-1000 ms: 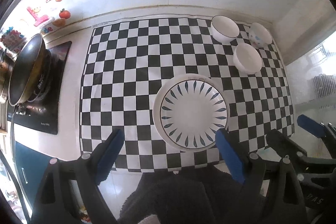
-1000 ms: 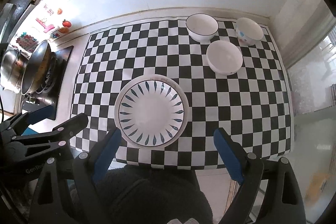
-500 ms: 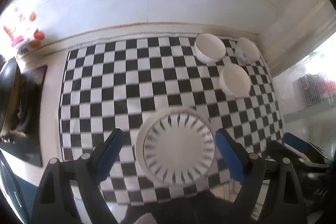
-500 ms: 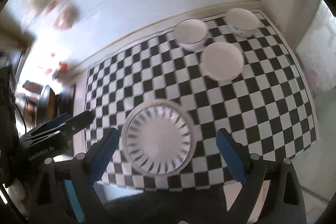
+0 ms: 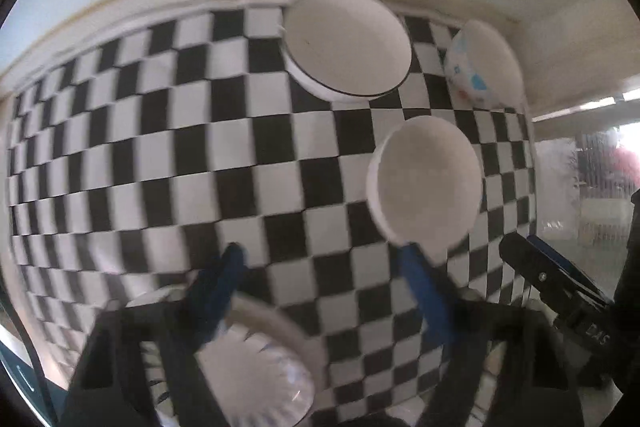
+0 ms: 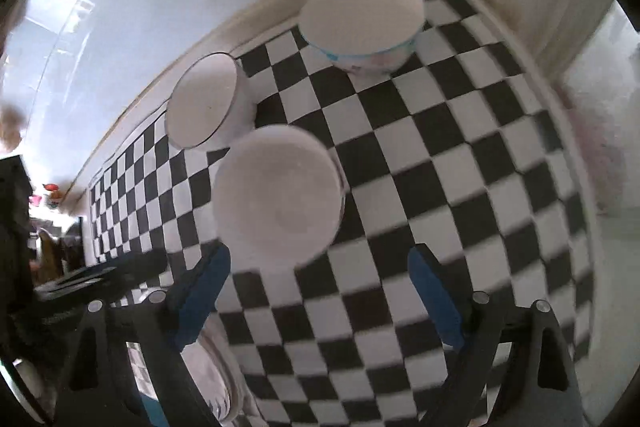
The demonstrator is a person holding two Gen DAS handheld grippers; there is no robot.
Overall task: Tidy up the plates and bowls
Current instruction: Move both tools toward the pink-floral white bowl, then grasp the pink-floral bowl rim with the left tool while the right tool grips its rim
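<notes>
Left gripper (image 5: 320, 267): jaws apart and closing, nothing between them but checked cloth (image 5: 160, 147); its right blue finger lies just at the near rim of the plain white bowl (image 5: 426, 183), contact not confirmed through blur. Right gripper (image 6: 320, 279): jaws wide and narrowing, empty; the same plain white bowl (image 6: 278, 195) sits just ahead of its left finger, not between the pair.

Outward from there: a dark-rimmed bowl (image 5: 346, 43) and a bowl with blue markings (image 5: 484, 65) stand further back by the wall, well apart from the jaws. The patterned plate (image 5: 256, 367) lies on the cloth under the left gripper, partly hidden by it. All of it rests on the counter (image 6: 592, 131).

Handling, as a judgement: the bowls look ceramic, so stiff, smooth, breakable and moderately heavy. Best taken across the rim wall, one finger inside and one outside, with firm closure.

View differences: the left view shows the plate's leaf pattern and the other gripper at right. The right view shows the marked bowl's rim band and the counter's right-hand corner, with only a sliver of plate.
</notes>
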